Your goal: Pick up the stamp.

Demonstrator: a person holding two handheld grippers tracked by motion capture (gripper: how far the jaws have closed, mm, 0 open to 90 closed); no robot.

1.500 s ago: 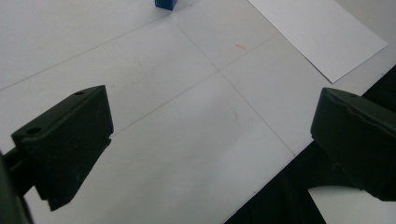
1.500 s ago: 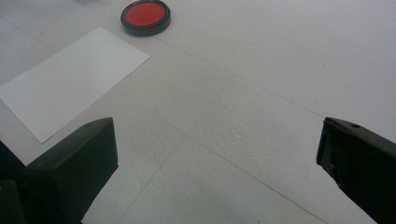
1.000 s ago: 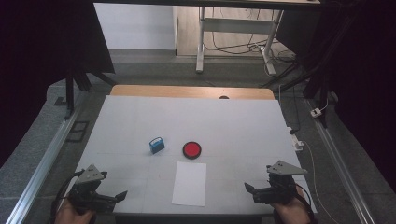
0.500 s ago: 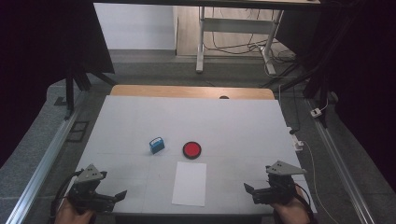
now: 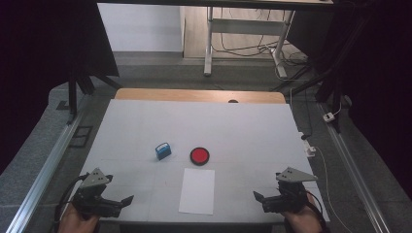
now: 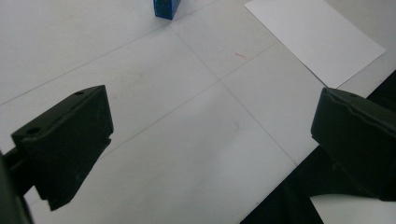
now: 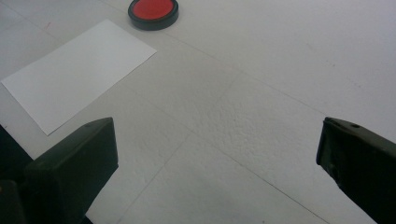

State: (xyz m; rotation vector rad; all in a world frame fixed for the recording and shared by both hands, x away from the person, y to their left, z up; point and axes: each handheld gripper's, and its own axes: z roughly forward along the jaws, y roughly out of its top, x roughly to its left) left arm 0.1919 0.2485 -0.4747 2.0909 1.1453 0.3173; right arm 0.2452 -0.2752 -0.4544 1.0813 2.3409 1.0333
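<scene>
A small blue block (image 5: 163,151) and a red disc with a black rim (image 5: 199,156) sit side by side near the middle of the white table (image 5: 243,126). Just in front of the disc lies a white sheet of paper (image 5: 197,191). My left gripper (image 5: 122,204) rests at the front left corner, open and empty. In the left gripper view the left gripper (image 6: 210,144) faces the blue block (image 6: 166,8) and the paper (image 6: 315,39). At the front right, my right gripper (image 5: 261,201) is open and empty. In the right gripper view the right gripper (image 7: 217,172) faces the disc (image 7: 153,12) and the paper (image 7: 77,72).
A wooden strip (image 5: 194,95) runs along the table's far edge. Metal rails (image 5: 43,170) flank the table on both sides. Cables and a white plug (image 5: 330,116) lie on the floor at the right. A desk frame (image 5: 209,39) stands behind.
</scene>
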